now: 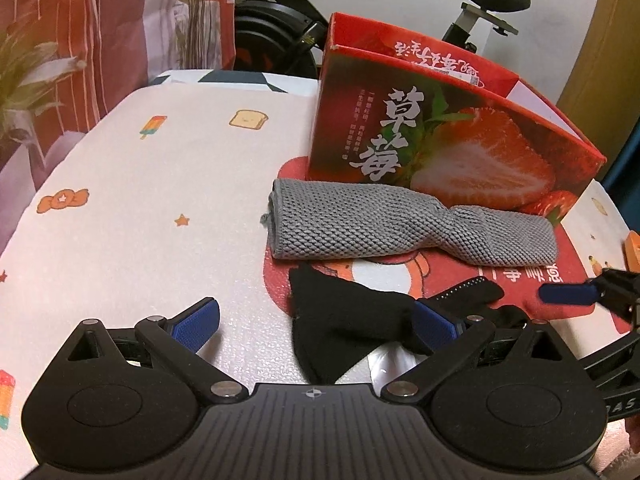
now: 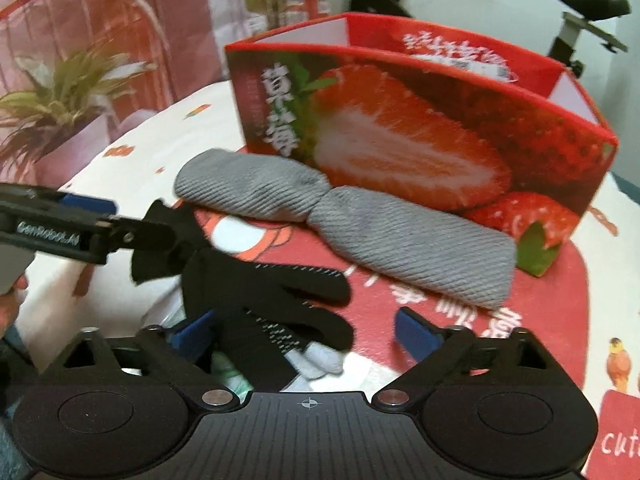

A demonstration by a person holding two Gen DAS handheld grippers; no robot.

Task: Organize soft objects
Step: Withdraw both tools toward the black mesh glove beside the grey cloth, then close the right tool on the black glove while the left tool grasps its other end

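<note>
A black glove (image 1: 344,320) with white dots lies crumpled at the near edge of a red cartoon mat (image 1: 520,292). My left gripper (image 1: 316,320) stands open around its left part, the right pad resting over the fabric. In the right wrist view the black glove (image 2: 272,312) lies between the wide-apart pads of my right gripper (image 2: 306,332), which is open; the right pad is clear of it. A twisted grey knit cloth (image 1: 400,224) (image 2: 360,224) lies behind the glove, in front of a red strawberry box (image 1: 440,140) (image 2: 400,120) with an open top.
The right gripper (image 1: 580,300) enters the left wrist view from the right, and the left gripper (image 2: 128,218) enters the right wrist view from the left. A white patterned foam sheet (image 1: 160,200) covers the table. An exercise bike (image 1: 480,0) and a plant (image 2: 68,92) stand behind.
</note>
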